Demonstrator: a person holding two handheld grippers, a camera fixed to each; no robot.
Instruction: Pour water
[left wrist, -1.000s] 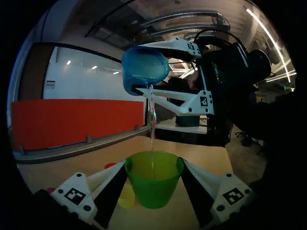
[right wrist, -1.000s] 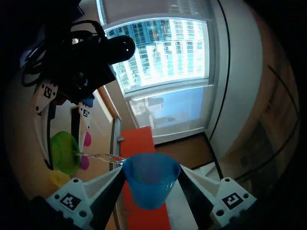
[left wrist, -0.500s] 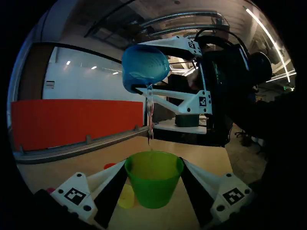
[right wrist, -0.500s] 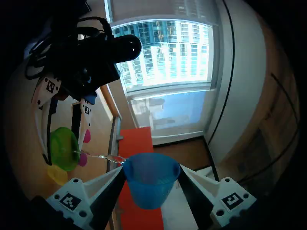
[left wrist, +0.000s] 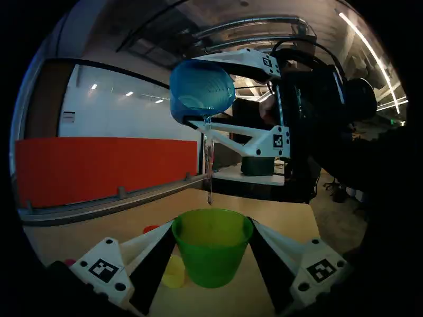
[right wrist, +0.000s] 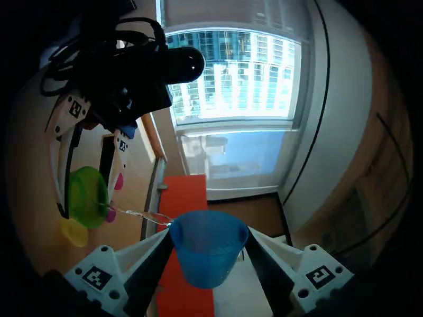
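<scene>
Compared with one second earlier, the water stream [left wrist: 209,164] had thinned. It no longer ran unbroken into the green cup [left wrist: 211,259]; its visible lower end hung just above that cup's rim. The blue cup [right wrist: 206,259] had shifted only slightly.

**Grasp.** The left tongs [left wrist: 211,227] pinched the green cup from both sides, holding it upright above the wooden surface [left wrist: 275,211]. The right tongs [right wrist: 209,235] pinched the blue cup likewise. In the left gripper view the blue cup sat high above the green cup, tipped with its mouth turned down and toward the camera.

**Water.** The stream left the blue cup's lower lip and fell in line with the green cup's opening. A small pale pool seemed to remain at the blue cup's lip. The level inside the green cup could not be read.

**Progress (judged).** Pouring was well under way and probably near its end, given the weak, broken stream. What remained was to drain the last of the water, bring the blue cup upright, and set the cups down.

**Surroundings.** A yellow cup [left wrist: 173,272] lay on the surface just beside the green cup, and small pink cups [right wrist: 119,181] lay farther along. An orange panel [left wrist: 106,166] stood beyond the surface.
</scene>
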